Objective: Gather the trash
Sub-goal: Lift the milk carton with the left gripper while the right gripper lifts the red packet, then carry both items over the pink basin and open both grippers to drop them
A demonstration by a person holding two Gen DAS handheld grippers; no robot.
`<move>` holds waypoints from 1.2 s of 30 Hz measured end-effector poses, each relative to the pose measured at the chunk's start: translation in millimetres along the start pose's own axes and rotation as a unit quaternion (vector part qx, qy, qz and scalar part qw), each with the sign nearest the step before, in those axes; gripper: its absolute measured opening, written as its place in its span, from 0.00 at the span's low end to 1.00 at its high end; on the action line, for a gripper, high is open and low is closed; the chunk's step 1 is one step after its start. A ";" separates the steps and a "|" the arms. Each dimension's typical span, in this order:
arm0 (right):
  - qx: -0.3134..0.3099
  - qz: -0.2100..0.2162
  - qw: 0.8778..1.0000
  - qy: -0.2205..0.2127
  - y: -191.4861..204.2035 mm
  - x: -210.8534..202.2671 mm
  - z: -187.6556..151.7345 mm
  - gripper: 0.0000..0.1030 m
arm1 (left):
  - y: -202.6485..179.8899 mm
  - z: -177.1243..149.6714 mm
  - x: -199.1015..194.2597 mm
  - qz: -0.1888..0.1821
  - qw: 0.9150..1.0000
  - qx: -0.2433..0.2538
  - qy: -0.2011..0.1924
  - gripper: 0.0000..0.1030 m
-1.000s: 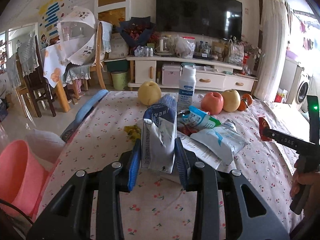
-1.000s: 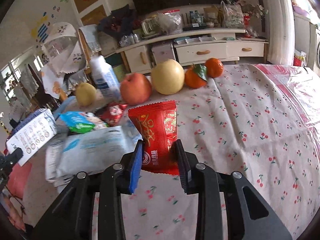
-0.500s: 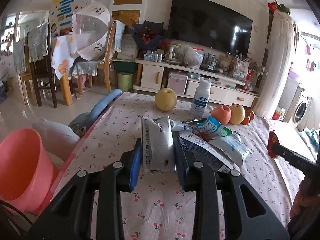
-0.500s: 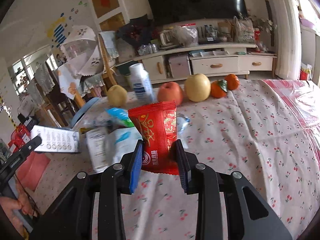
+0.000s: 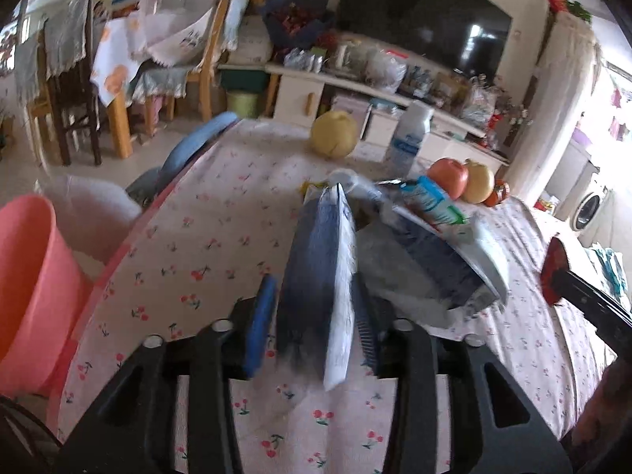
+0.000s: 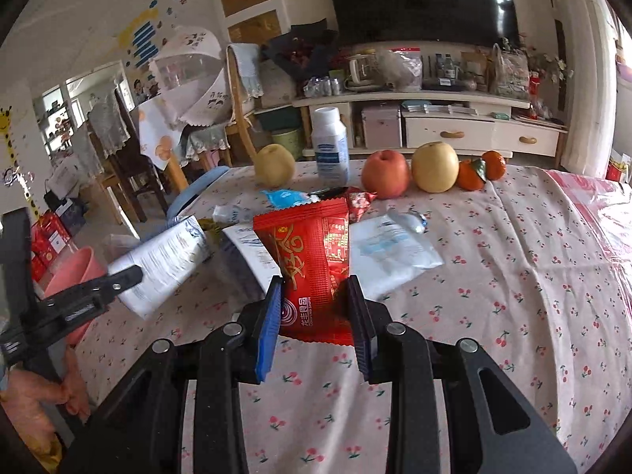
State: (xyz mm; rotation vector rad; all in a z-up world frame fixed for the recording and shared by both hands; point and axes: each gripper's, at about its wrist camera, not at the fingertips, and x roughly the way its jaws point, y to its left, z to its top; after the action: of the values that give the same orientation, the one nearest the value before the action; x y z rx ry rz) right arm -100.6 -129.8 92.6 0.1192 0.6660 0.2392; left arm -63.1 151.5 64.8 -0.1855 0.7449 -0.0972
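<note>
Your left gripper (image 5: 312, 324) has just been opening: the blue-and-white wrapper (image 5: 320, 284) sits between its jaws, blurred, a gap showing at the left pad (image 5: 260, 324), so it looks released. It hangs over the cherry-print tablecloth (image 5: 205, 237), with the pink bucket (image 5: 27, 288) beside the table edge at left. Your right gripper (image 6: 316, 316) is clamped on the red snack packet (image 6: 312, 264), raised above the cloth. More wrappers (image 6: 391, 252) lie behind it, before the apple (image 6: 385, 173).

Apple (image 6: 385, 173), pears (image 6: 434, 172) — white bottle (image 6: 330, 150) behind.
</note>
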 end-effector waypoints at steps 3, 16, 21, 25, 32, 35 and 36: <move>-0.007 0.001 1.000 0.004 8.3 2.7 -3.4 0.33 | 3.5 -2.0 9.1 0.000 1.000 -0.004 0.010 0.58; -0.026 0.011 0.999 0.024 18.7 16.4 -12.8 0.33 | 11.2 -8.2 39.9 0.045 0.997 -0.009 0.067 0.75; -0.031 0.020 0.999 0.030 19.4 21.7 -17.1 0.33 | 1.5 -15.0 49.3 0.078 0.993 0.023 0.081 0.73; -0.036 0.023 0.999 0.033 20.6 23.6 -18.2 0.33 | 4.0 -15.2 50.6 0.079 0.993 0.012 0.084 0.61; -0.052 0.037 0.997 0.035 36.6 22.6 -19.8 0.33 | 10.2 -7.0 31.9 0.075 0.996 -0.005 0.056 0.61; -0.060 0.049 0.996 0.038 50.4 24.4 -20.1 0.33 | 19.4 2.3 13.1 0.077 0.996 -0.018 0.031 0.61; -0.064 0.055 0.996 0.040 57.4 25.5 -20.0 0.33 | 21.8 4.9 7.7 0.078 0.996 -0.022 0.024 0.61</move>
State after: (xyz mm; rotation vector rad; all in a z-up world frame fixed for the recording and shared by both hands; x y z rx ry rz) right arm -104.1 -67.1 72.4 0.0222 0.7231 0.3931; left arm -53.6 172.3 58.8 -0.1659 0.8070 0.0640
